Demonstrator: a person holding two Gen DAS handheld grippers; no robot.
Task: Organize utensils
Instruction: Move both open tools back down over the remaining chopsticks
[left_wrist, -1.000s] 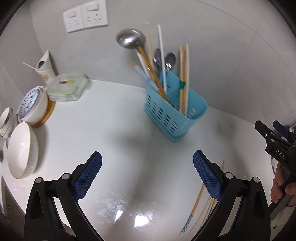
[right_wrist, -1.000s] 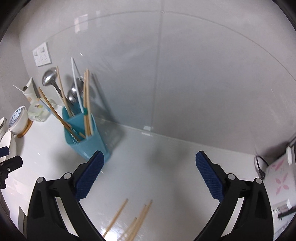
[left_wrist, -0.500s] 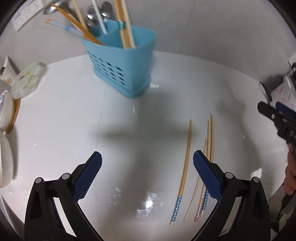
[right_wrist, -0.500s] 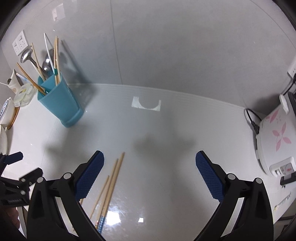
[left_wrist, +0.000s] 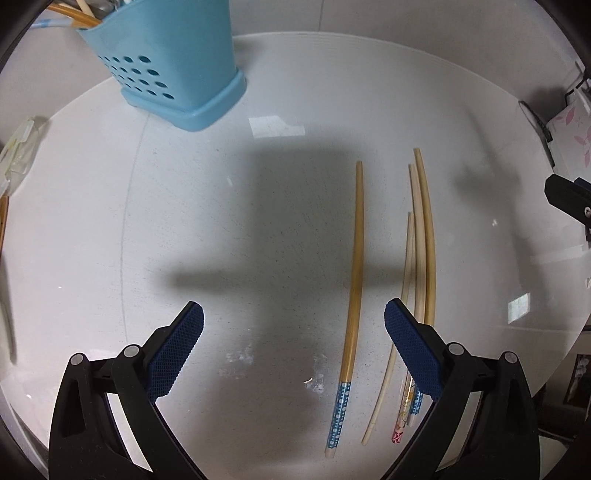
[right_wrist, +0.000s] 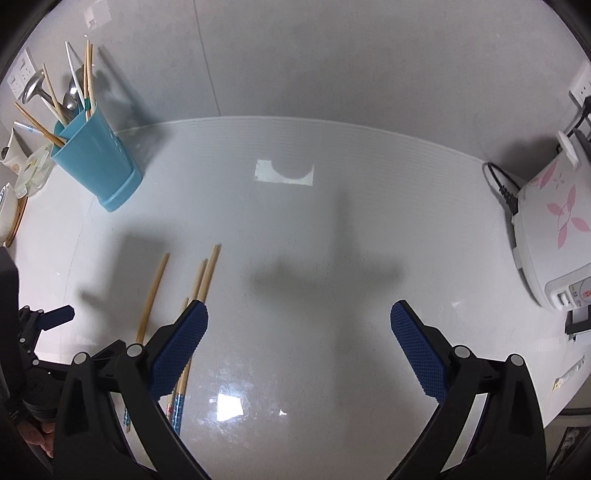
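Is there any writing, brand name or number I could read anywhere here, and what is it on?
No text can be read.
White appliance with pink flowers: its front panel has small marks, too blurred to read.
Clear lidded container: its label is too small to read.
Loose chopsticks and blue utensil holder: only patterns, no words.

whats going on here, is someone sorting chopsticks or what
A person holds a gripper in each hand above a white counter. Both the left gripper and the right gripper are open and hold nothing. Several loose chopsticks lie flat on the counter, one apart from the rest. The blue utensil holder behind them already stands full of chopsticks, spoons and a ladle. Nothing has been picked up yet.
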